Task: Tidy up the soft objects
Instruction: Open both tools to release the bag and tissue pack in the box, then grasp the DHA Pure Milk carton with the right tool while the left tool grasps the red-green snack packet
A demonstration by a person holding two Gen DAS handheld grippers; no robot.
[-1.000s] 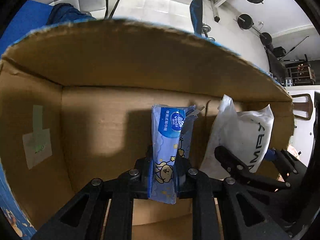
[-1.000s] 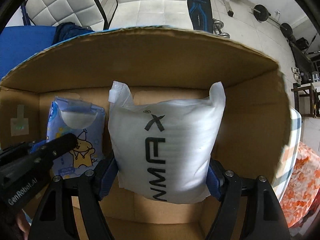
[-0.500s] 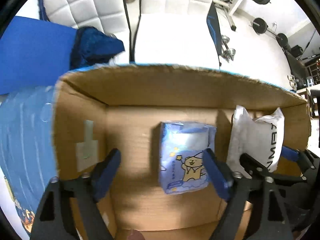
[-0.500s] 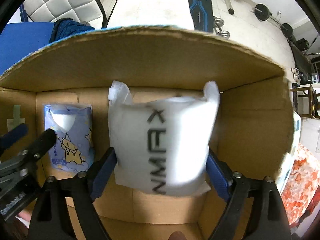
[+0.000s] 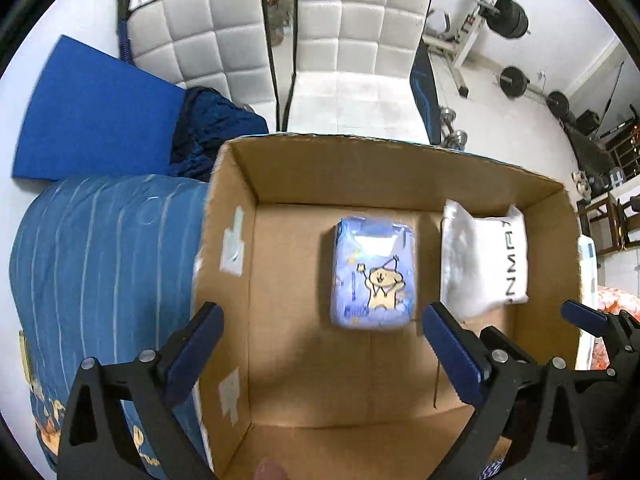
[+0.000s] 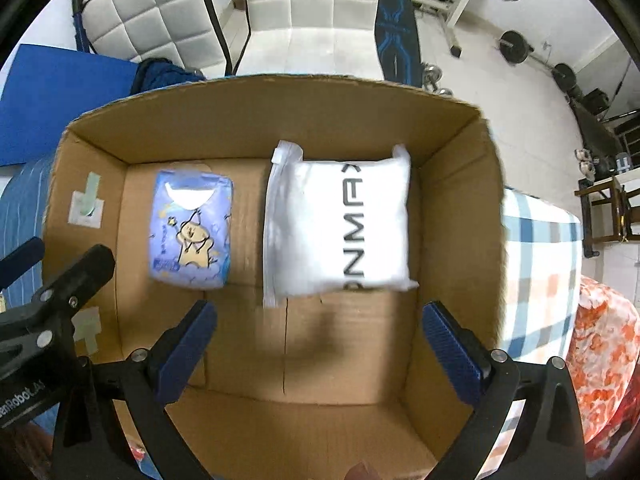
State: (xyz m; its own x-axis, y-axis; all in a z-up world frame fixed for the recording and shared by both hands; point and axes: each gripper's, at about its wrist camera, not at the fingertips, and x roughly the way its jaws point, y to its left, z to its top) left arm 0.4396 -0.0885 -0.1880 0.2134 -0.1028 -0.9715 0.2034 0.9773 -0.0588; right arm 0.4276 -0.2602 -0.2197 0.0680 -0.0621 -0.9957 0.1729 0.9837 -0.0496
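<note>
An open cardboard box point(image 5: 400, 168) point(image 6: 280, 100) holds two soft packs lying flat on its floor. A blue tissue pack with a cartoon bear point(image 5: 374, 274) point(image 6: 191, 230) lies left of a white padded bag with black letters point(image 5: 482, 262) point(image 6: 340, 226). My left gripper point(image 5: 320, 344) is open and empty, raised above the box. My right gripper point(image 6: 316, 340) is open and empty, also above the box, nearer than the white bag.
The box rests on a bed with a blue striped cover point(image 5: 100, 260) on the left and a checked sheet point(image 6: 540, 264) on the right. An orange patterned cloth point(image 6: 600, 360) lies far right. White padded chairs point(image 5: 340, 40) and gym weights point(image 5: 512, 20) stand behind.
Both grippers opened and let go of their packs, then rose back out of the box. The tissue pack and white bag now lie flat on the box floor.
</note>
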